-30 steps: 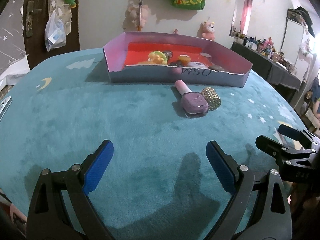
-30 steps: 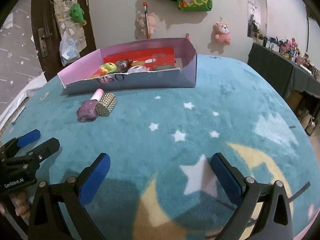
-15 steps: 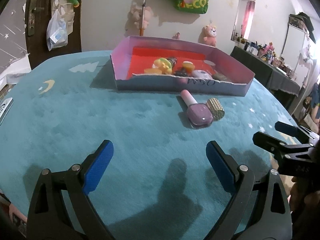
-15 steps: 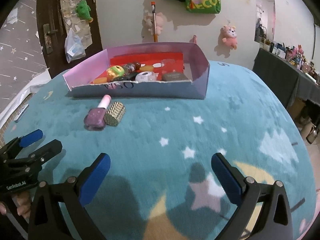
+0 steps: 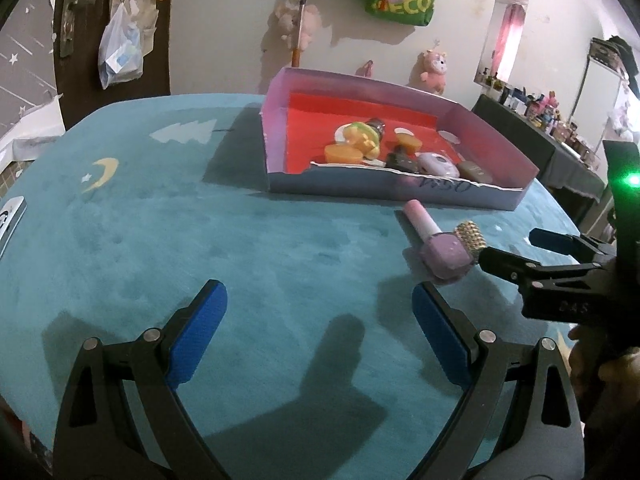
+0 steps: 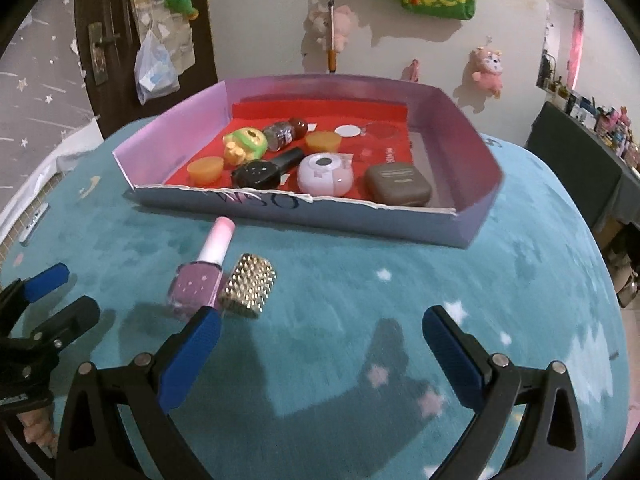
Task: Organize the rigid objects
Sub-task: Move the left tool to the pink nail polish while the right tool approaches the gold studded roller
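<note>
A purple nail-polish bottle with a pink cap lies on the teal rug, touching a gold studded cylinder on its right. Behind them stands a pink cardboard box with a red floor that holds several small objects. My right gripper is open and empty; its left finger tip sits just in front of the bottle and cylinder. It shows from the side in the left wrist view. My left gripper is open and empty over bare rug, left of the bottle.
Inside the box lie a yellow-green toy, two orange caps, a black bottle, a white-pink case and a grey case. A dark door and a wall with hung toys stand behind. A dark shelf is at right.
Both grippers have moved forward toward the box. The right gripper has swung left, so the bottle and cylinder now lie just beyond its left finger. Nothing on the rug moved.
</note>
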